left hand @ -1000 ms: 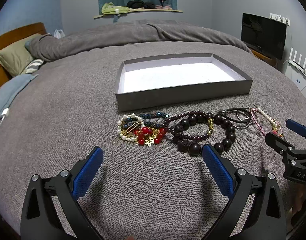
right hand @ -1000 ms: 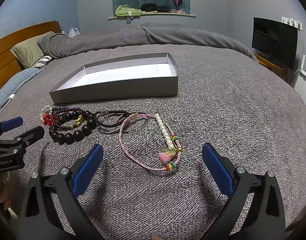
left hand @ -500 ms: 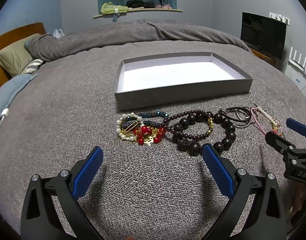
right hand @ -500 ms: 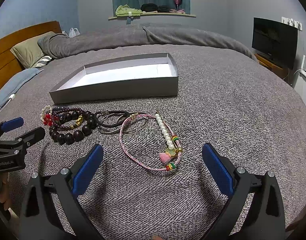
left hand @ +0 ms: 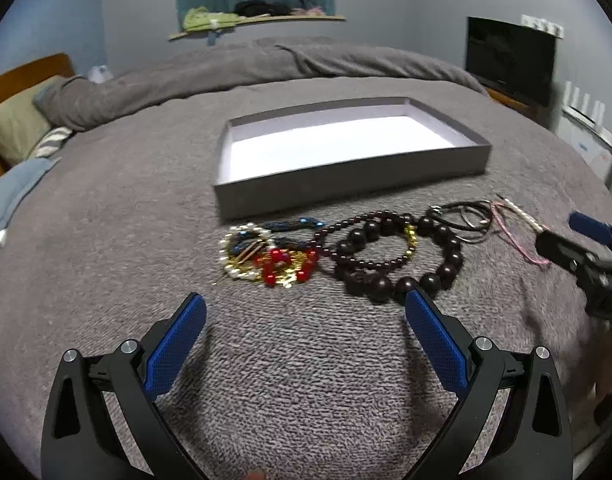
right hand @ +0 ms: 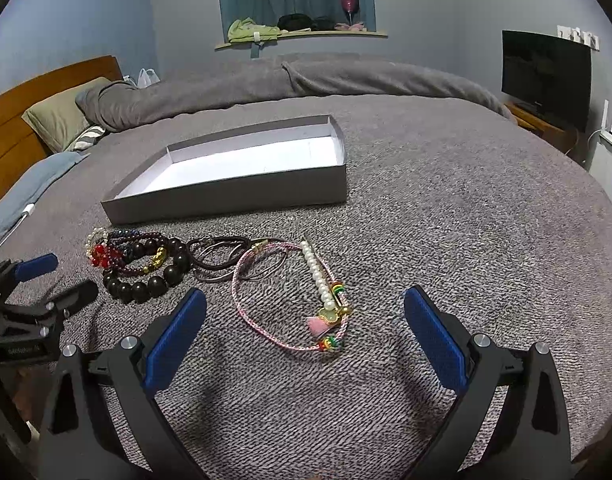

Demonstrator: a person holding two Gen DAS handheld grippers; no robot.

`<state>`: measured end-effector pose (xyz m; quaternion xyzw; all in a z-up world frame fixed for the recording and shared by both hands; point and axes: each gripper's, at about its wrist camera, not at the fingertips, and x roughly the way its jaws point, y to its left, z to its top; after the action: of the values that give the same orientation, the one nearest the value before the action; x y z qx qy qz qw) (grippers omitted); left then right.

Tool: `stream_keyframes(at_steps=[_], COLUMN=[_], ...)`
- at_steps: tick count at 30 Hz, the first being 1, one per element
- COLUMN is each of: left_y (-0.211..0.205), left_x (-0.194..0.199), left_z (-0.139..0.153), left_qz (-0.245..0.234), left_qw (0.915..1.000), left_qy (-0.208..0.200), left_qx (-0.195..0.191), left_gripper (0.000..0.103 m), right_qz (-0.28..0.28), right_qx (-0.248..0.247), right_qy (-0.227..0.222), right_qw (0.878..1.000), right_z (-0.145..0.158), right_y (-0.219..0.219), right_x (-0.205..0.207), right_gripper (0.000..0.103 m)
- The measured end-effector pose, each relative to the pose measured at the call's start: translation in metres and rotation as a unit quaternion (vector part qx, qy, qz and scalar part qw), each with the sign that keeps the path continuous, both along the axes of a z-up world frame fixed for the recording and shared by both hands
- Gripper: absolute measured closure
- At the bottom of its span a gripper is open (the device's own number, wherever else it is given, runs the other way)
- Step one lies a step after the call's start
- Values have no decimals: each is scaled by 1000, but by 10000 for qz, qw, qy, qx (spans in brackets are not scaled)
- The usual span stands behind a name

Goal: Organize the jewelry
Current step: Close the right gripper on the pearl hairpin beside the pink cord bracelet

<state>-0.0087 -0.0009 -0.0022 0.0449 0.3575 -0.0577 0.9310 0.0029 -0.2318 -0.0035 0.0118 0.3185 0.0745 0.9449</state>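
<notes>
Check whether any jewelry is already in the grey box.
No, the grey box shows only its bare white floor; the bracelets all lie on the bedspread before it.

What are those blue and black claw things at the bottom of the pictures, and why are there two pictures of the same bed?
Those are grippers, like big tweezers, and a person holds one in each hand. Each has a small camera looking forward along its two fingers, so you get one picture per gripper. The left gripper faces the dark bead bracelets and the red and pearl pile. The right gripper faces the pink cord bracelet. Both are open and hold nothing. All the jewelry lies on the grey blanket, in front of a grey tray that has nothing in it yet.
</notes>
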Motion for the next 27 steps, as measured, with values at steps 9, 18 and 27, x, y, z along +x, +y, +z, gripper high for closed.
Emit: stream_keyframes(at_steps=[9,18,27], left_y=[16,16,21], left_x=[-1,3,4], left_z=[6,3,3], left_qz=[-19,2,52], left_qw=[9991,9994,9993], left_qy=[-25,5,-13], left_qx=[-427,-333,-378], left_gripper=[4,4,4], right_qz=[101,270,284], right_qx=[-81,-427,-596], right_qy=[182,127,207], right_qw=[9998,9986,9976], right_z=[-2,-4,-6], right_y=[-2,9,9], right_x=[8,14,25], right_gripper=[49,78,78])
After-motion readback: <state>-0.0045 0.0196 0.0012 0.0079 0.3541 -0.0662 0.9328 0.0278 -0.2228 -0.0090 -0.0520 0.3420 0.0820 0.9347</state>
